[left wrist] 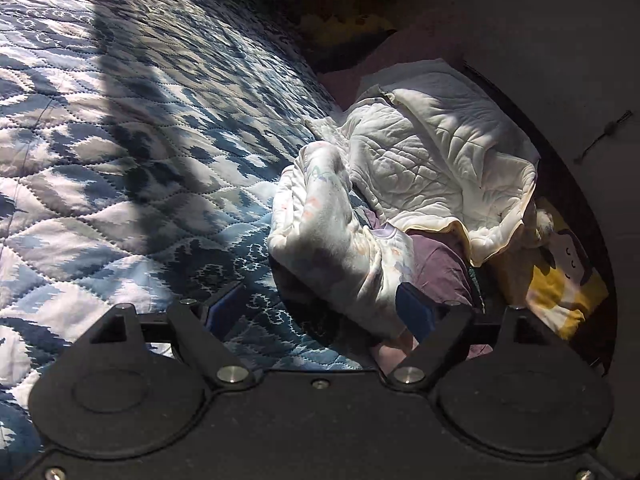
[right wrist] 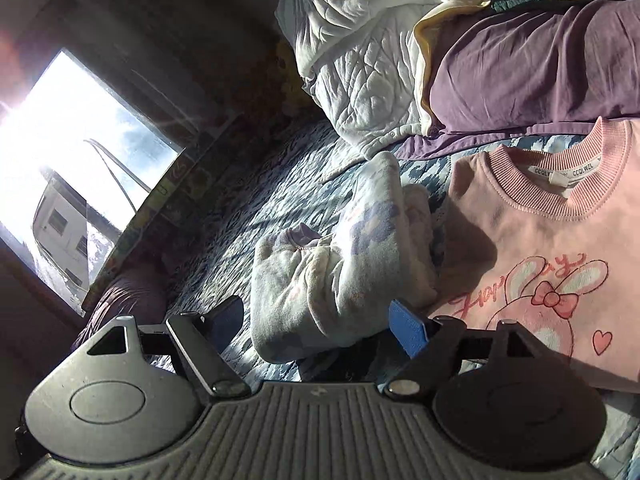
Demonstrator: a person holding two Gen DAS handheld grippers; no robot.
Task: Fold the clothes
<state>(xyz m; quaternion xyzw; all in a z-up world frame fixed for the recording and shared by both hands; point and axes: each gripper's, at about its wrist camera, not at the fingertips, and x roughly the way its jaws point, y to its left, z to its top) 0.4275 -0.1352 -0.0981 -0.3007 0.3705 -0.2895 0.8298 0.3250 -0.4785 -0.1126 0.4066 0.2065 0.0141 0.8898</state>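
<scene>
A crumpled pale fleece garment with pastel prints lies on the blue patterned quilt. My right gripper is open, and the near end of the fleece sits between its spread fingers. To its right a pink sweatshirt with a bunny print lies flat. In the left wrist view the same fleece garment is heaped at the edge of a clothes pile. My left gripper is open just in front of it, its right finger close to the fleece's lower edge.
A white quilted garment and a purple garment are piled behind the fleece, with a yellow printed item at the right. The quilt stretches away to the left. A bright window is left of the bed.
</scene>
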